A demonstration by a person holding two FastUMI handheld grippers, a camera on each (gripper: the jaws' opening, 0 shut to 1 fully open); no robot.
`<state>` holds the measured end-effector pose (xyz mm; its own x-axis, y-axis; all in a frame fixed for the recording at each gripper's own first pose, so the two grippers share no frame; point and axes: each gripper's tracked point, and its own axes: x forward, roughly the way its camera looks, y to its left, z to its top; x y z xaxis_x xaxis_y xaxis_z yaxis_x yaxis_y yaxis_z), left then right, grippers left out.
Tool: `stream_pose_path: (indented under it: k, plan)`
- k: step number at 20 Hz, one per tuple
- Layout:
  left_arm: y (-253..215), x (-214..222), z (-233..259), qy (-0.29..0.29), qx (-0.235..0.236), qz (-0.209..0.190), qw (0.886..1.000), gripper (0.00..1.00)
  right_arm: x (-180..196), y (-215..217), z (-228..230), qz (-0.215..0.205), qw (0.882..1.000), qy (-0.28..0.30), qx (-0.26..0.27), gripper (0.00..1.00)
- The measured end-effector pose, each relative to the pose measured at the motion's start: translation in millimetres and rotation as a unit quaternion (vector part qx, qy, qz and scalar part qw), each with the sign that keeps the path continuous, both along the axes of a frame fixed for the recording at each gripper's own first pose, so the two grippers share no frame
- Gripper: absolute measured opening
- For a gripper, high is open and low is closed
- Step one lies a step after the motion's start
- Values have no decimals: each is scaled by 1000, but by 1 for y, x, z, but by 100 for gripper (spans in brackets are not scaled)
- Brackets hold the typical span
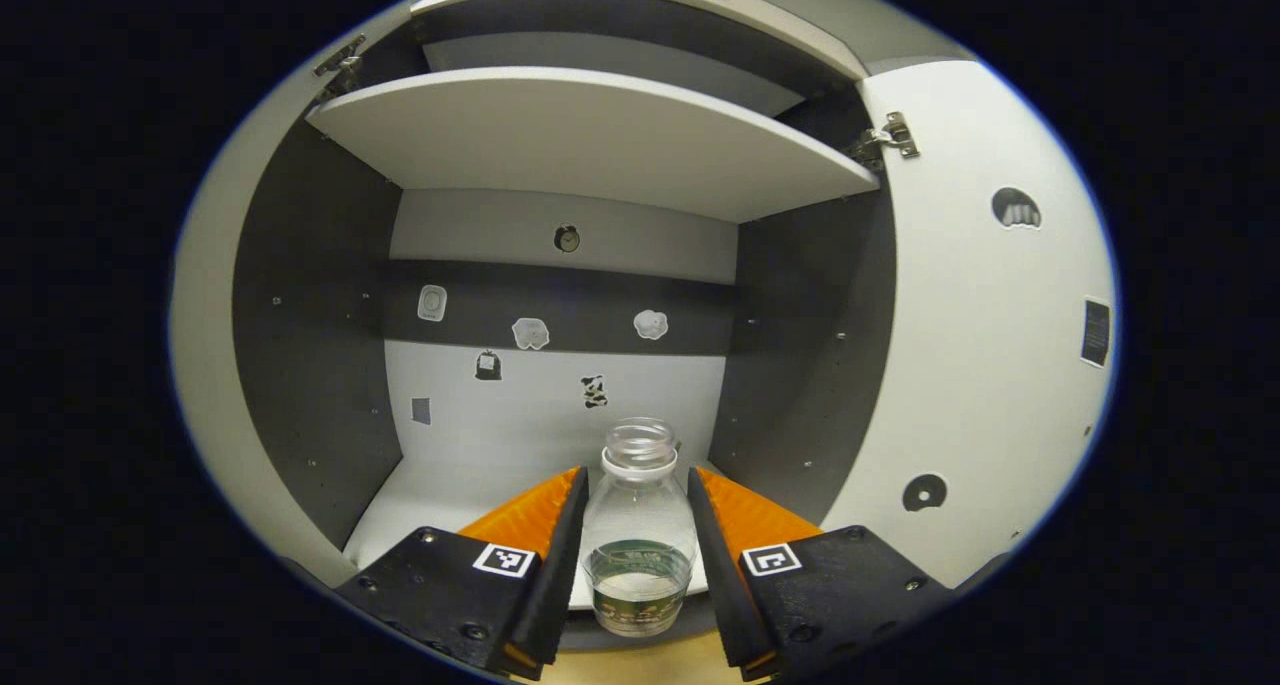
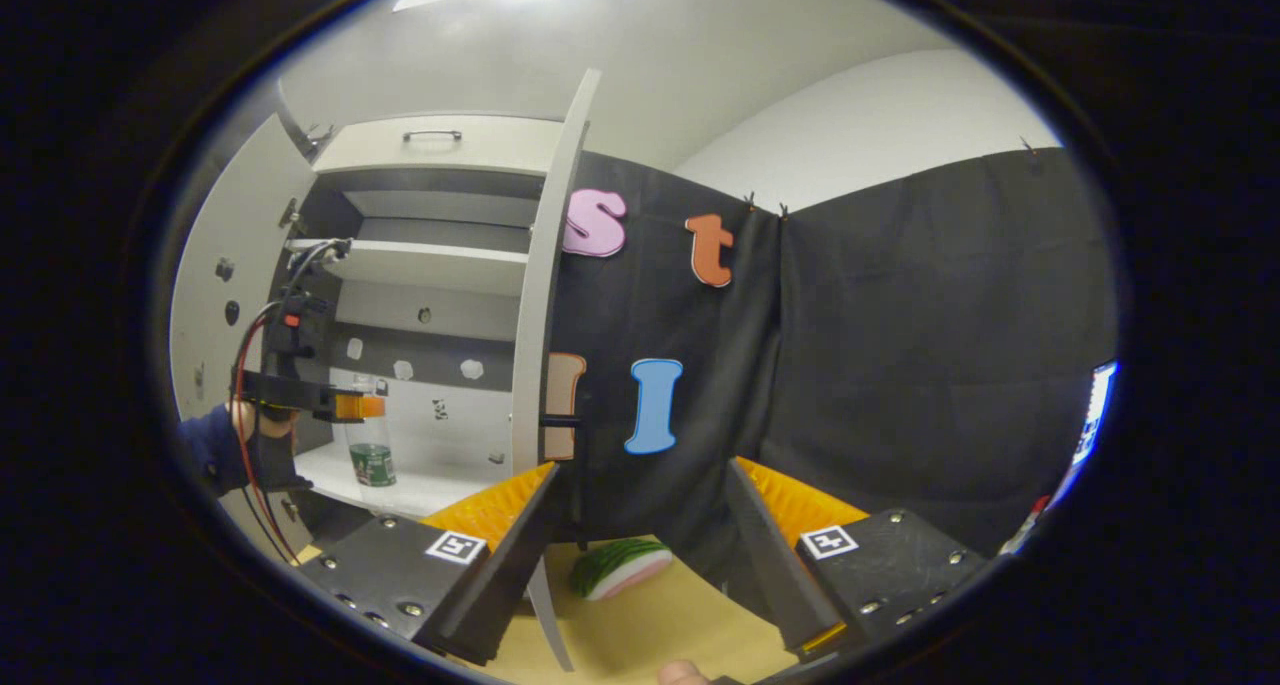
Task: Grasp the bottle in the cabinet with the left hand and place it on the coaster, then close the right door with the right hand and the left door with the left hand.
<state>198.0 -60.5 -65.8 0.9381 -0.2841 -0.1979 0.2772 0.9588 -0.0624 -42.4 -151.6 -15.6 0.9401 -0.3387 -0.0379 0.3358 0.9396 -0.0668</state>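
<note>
A clear, uncapped bottle (image 1: 640, 545) with a green label stands on the cabinet's bottom shelf (image 1: 420, 505). My left gripper (image 1: 636, 470) is shut on it, one finger pressing each side of its body. The right gripper view shows the same bottle (image 2: 372, 460) held near its top by the left gripper (image 2: 345, 405), with a hand in a dark sleeve (image 2: 215, 445) behind it. My right gripper (image 2: 642, 463) hangs open over the wooden table (image 2: 650, 625), holding nothing. A green and pink round coaster (image 2: 620, 567) lies on that table just beyond its fingers. Both doors, the right door (image 2: 540, 315) and the left door (image 2: 215, 295), stand open.
An upper shelf (image 1: 590, 140) spans the cabinet above the bottle. The open right door (image 1: 980, 315) stands close beside my left gripper, the open left door (image 1: 205, 315) on the other side. The black cloth wall (image 2: 850, 365) rises behind the table.
</note>
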Motion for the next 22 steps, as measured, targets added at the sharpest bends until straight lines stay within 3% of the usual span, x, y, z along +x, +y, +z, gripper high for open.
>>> stream_pose_path:
  k: [6,11,22]
  plan:
    - [13,-76,-63,59,-10,-3,998,61,-10,-3,8,18,1000,-6,-13,98]
    - [32,-126,-128,101,-26,29,994,63,-19,-7,5,24,1000,3,-14,99]
    - [45,-169,-234,131,-10,48,990,64,-28,-15,15,27,999,0,-30,98]
